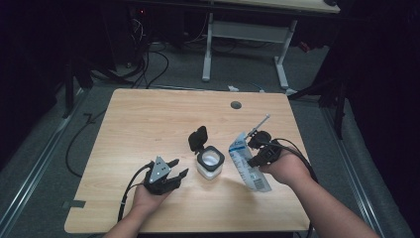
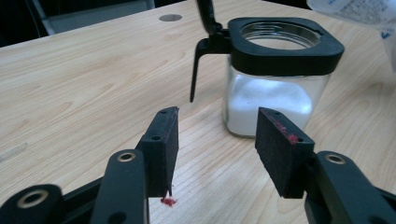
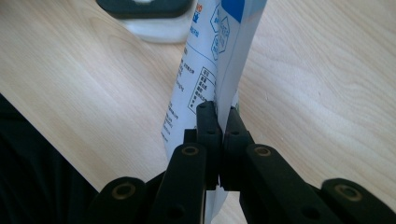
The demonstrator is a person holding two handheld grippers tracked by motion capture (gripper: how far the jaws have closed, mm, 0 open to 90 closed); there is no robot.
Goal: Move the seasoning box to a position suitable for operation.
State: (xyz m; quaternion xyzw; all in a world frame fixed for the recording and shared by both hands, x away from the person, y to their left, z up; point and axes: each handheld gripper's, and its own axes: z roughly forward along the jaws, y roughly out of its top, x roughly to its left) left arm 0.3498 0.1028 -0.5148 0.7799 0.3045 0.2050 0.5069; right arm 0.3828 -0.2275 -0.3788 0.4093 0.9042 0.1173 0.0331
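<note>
At the table's centre we keep the open-lidded glass jar (image 1: 210, 162) of white powder unsteadied, our left gripper (image 1: 172, 171) wide and empty at its 9 o'clock, while our right gripper (image 1: 256, 144) pinches a printed refill pouch (image 1: 246, 163) at 3 o'clock—probably already opened, so any tilt could spill short of the mouth.

Two forearms reach in from the near edge. The left hand-held gripper (image 1: 176, 168) sits low at near left, jaws spread apart and empty. The right hand-held gripper (image 1: 255, 148), at near right, has its jaws pressed together, angled leftward.
</note>
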